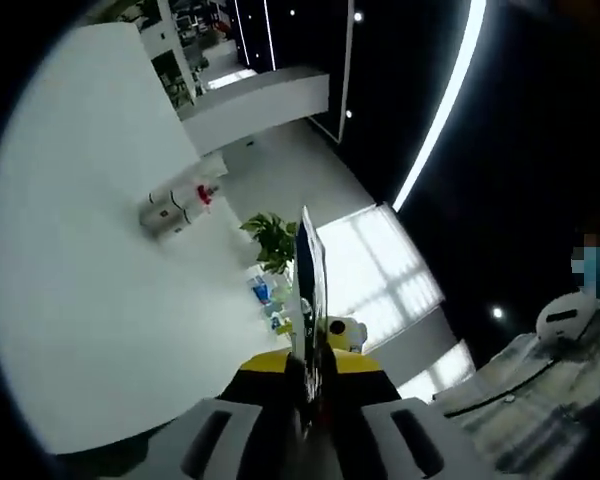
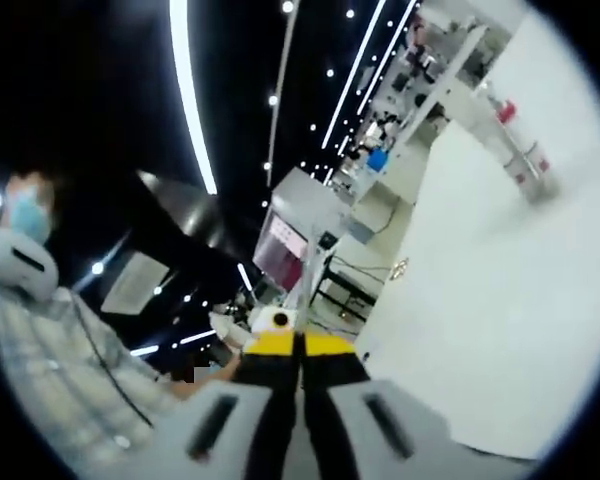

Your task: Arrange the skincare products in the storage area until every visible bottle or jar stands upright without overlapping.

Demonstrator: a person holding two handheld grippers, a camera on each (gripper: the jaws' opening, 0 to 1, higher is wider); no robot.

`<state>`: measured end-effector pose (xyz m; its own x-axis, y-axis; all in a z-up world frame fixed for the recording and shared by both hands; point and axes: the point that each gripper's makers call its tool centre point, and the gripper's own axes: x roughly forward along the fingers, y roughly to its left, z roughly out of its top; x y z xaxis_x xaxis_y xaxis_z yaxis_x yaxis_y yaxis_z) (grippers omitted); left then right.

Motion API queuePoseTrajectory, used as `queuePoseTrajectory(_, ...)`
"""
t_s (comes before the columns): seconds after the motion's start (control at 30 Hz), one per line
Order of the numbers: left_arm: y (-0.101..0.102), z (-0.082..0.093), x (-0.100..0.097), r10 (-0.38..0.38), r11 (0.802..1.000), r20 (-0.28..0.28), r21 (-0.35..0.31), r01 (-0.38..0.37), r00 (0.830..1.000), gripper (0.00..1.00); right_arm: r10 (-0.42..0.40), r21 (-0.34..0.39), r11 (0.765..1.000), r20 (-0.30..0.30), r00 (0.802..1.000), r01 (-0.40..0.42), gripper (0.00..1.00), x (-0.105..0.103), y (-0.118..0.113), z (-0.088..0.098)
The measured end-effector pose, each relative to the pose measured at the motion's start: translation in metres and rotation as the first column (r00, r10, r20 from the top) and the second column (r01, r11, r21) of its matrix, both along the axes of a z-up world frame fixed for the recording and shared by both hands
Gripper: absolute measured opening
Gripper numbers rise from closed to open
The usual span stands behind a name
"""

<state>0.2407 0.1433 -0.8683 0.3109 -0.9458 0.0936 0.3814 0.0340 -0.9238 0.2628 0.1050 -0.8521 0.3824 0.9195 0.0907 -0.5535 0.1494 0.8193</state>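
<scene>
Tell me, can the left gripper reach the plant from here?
Probably not. The left gripper is shut and aimed upward, and the plant stands far off beside a white wall.

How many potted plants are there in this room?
1. The leafy green potted plant stands on the floor against the big white wall, in the left gripper view. Others may be hidden outside what the cameras take in.
</scene>
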Motion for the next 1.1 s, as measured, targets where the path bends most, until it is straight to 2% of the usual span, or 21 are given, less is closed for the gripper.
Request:
queuePoseTrajectory(0.17, -0.006, -0.005, -0.008, -0.039, 0.999, 0.002, 0.016, 0.039, 0.999, 0.13, -0.036, 0.023, 0.999, -0.023, 0.999, 0.037, 0.00, 0.006, -0.008, 0.000)
queuePoseTrajectory(0.27, -0.005, -0.007, -0.006, -0.037, 0.999, 0.019, 0.031, 0.036, 0.999, 0.06, -0.036, 0.023, 0.999, -0.026, 0.999, 0.036, 0.00, 0.007, -0.006, 0.000)
queuePoseTrajectory(0.33, -0.002, -0.006, -0.004, -0.031, 0.999, 0.032, 0.029, 0.030, 0.999, 0.02, -0.051, 0.000, 0.999, -0.011, 0.999, 0.051, 0.00, 0.009, -0.004, -0.001)
queuePoseTrajectory(0.5, -0.002, -0.006, -0.002, -0.033, 0.999, 0.022, 0.026, 0.032, 0.999, 0.01, -0.091, -0.077, 0.992, 0.062, 0.994, 0.096, 0.02, 0.012, -0.004, -0.005)
queuePoseTrajectory(0.57, 0.000, -0.006, -0.001, -0.035, 0.999, 0.012, 0.014, 0.035, 0.999, 0.01, -0.095, -0.124, 0.987, 0.102, 0.990, 0.107, 0.08, 0.012, -0.003, -0.008)
queuePoseTrajectory(0.67, 0.001, -0.009, 0.002, -0.033, 0.999, 0.002, 0.016, 0.033, 0.999, 0.01, -0.104, -0.176, 0.976, 0.124, 0.987, 0.125, 0.14, 0.012, -0.001, -0.012)
queuePoseTrajectory(0.83, 0.002, -0.010, 0.008, -0.023, 1.000, -0.011, -0.008, 0.023, 1.000, 0.01, -0.147, -0.216, 0.960, 0.157, 0.977, 0.179, 0.23, 0.018, -0.003, -0.012)
queuePoseTrajectory(0.93, 0.001, -0.011, 0.010, -0.024, 1.000, -0.019, -0.007, 0.024, 1.000, 0.01, -0.191, -0.276, 0.930, 0.200, 0.961, 0.243, 0.35, 0.026, -0.011, -0.015)
queuePoseTrajectory(1.0, -0.001, -0.011, 0.011, -0.031, 1.000, -0.019, 0.001, 0.031, 0.999, 0.01, -0.212, -0.343, 0.892, 0.258, 0.942, 0.295, 0.45, 0.033, -0.019, -0.018)
queuePoseTrajectory(1.07, -0.001, -0.011, 0.014, -0.031, 1.000, -0.020, 0.006, 0.031, 0.999, 0.01, -0.217, -0.435, 0.834, 0.306, 0.927, 0.339, 0.50, 0.038, -0.029, -0.026)
queuePoseTrajectory(1.1, -0.001, -0.011, 0.015, -0.028, 1.000, -0.021, 0.007, 0.028, 0.999, 0.01, -0.215, -0.499, 0.783, 0.344, 0.914, 0.372, 0.51, 0.041, -0.038, -0.033)
